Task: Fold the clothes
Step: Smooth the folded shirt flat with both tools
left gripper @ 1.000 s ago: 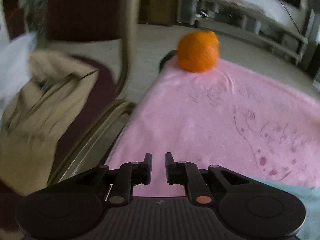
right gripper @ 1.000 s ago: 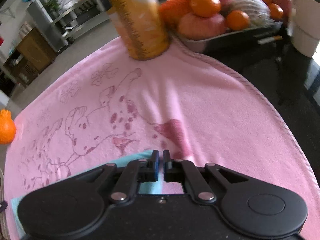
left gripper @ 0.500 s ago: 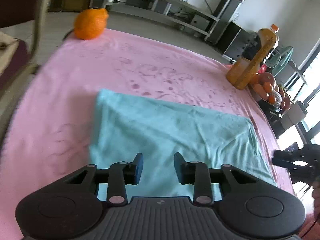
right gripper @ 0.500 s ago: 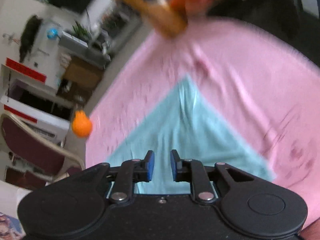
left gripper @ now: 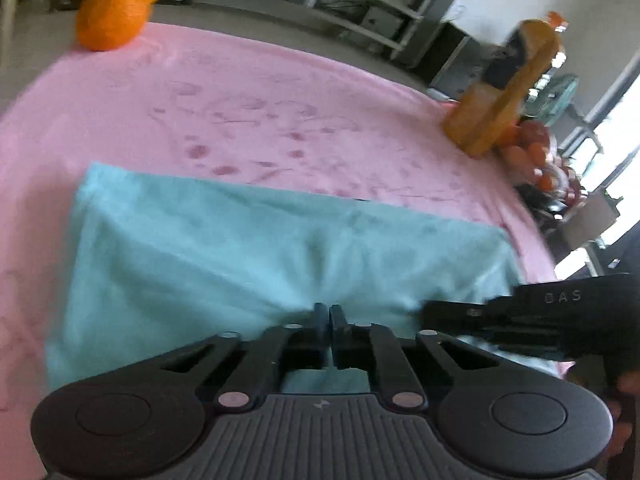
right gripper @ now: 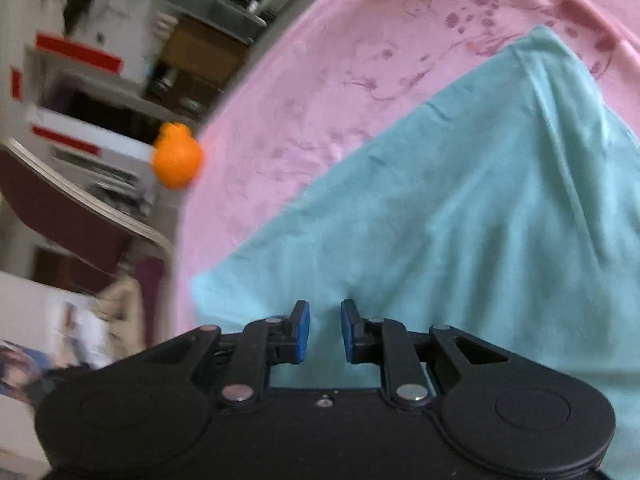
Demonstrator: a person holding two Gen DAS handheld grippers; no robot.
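The left claw [left gripper: 329, 314] has closed since half a second ago, when its 2 fingers stood apart above the cloth; now they are pressed together on the near edge of the teal cloth [left gripper: 248, 248], and little folds run out from that spot, so it looks like it is pinching the cloth there. The right claw [right gripper: 324, 330] has spread a bit wider than before and has come low over the same cloth. Its 2 blue-padded fingers [right gripper: 301, 334] stand apart with a clear gap, and nothing sits between them; the cloth edge lies just under and in front of them, but I cannot tell if they touch it. The teal cloth lies mostly flat on the pink blanket [left gripper: 248, 92] that covers the tabletop, near the front edge. The blanket likely gives a soft, clean place for folding. The 2 claws sit side by side along the near edge, and I think that is so each can take 1 part of that edge and lift it over to the far side. An orange toy pumpkin [left gripper: 116, 14] sits at the far corner, and an orange bottle [left gripper: 502, 92] stands off to the right, both well apart from the cloth.
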